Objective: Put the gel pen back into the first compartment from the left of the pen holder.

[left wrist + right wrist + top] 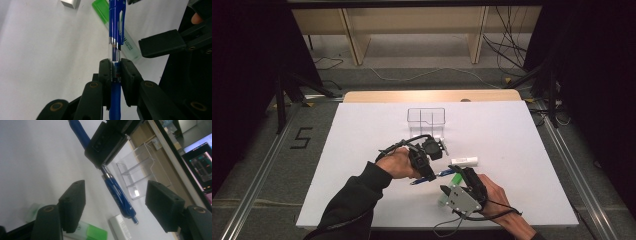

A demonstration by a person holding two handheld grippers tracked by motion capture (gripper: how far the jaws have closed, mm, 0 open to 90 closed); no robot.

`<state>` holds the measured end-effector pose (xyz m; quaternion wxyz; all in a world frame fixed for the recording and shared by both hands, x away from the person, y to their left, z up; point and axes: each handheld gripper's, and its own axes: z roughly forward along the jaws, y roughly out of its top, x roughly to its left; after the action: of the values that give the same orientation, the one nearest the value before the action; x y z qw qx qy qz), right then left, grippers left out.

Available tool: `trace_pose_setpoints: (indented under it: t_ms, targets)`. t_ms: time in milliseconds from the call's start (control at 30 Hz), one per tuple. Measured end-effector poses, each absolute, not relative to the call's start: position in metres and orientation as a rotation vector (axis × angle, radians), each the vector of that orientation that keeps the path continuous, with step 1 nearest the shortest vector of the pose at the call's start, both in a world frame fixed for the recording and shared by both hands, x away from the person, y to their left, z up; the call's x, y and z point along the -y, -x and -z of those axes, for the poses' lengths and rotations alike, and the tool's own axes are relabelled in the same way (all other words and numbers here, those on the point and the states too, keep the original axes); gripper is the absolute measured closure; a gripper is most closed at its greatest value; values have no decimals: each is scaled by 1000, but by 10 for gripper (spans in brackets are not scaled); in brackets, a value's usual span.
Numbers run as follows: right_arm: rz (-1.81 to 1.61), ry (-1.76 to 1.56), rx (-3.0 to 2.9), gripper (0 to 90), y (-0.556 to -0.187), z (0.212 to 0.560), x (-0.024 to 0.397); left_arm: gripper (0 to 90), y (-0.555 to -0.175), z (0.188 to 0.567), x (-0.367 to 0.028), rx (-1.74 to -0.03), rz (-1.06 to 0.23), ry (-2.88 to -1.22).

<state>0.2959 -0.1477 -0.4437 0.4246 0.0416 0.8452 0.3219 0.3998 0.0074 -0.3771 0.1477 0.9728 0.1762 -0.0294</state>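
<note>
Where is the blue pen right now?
The blue pen is clamped in the left gripper, lifted above the white table near its front middle. The green highlighter lies just beyond it.

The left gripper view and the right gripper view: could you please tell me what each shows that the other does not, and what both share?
Left gripper view alone: the left gripper from behind, jaws clamped on the pen, with one right jaw at the side. Right gripper view alone: the right gripper, jaws apart with the pen between them untouched, plus the clear organizer and a monitor. Both: the pen, the green highlighter, the white eraser and the white table.
</note>
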Motion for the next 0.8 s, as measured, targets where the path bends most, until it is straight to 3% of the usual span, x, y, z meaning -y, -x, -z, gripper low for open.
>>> trace_pose_setpoints:
  t_ms: [800]
  targets:
    - [-564,104,-1979,575,-292,459,126,790,-399,377,-8,-521,109,-2797]
